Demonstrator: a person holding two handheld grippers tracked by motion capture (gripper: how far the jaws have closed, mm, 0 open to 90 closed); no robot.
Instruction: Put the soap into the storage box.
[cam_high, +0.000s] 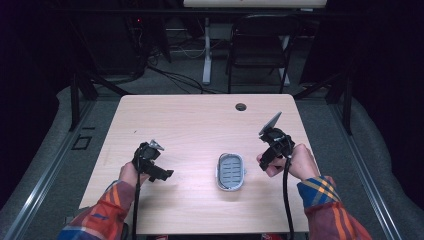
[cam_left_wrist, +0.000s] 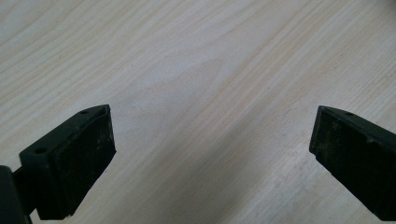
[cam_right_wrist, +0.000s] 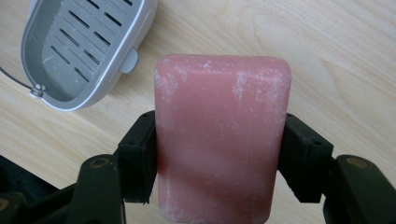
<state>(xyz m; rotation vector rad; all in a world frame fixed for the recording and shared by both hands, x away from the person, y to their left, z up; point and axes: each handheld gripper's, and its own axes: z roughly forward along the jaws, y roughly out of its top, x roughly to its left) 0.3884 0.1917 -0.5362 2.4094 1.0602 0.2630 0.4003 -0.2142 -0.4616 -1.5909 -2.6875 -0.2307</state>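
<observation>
One bench (cam_high: 190, 130) carries one grey slotted soap dish (cam_high: 231, 171). There is one pink bar of soap (cam_right_wrist: 222, 135). Two grippers are present, one left gripper (cam_high: 160, 172) and one right gripper (cam_high: 265, 161), each with two fingers (cam_left_wrist: 77, 158).

Pale wood-grain table (cam_left_wrist: 196, 70), matt and smooth, under everything. Just beside the grey plastic soap dish (cam_right_wrist: 79, 46), smooth with a slotted, faintly dusty floor and a thin metal wire bail: a pink soap bar (cam_right_wrist: 222, 135), waxy, dull, flecked with white powdery residue. Matt black plastic jaws with scuffed rubbery pads (cam_left_wrist: 81, 163).
</observation>
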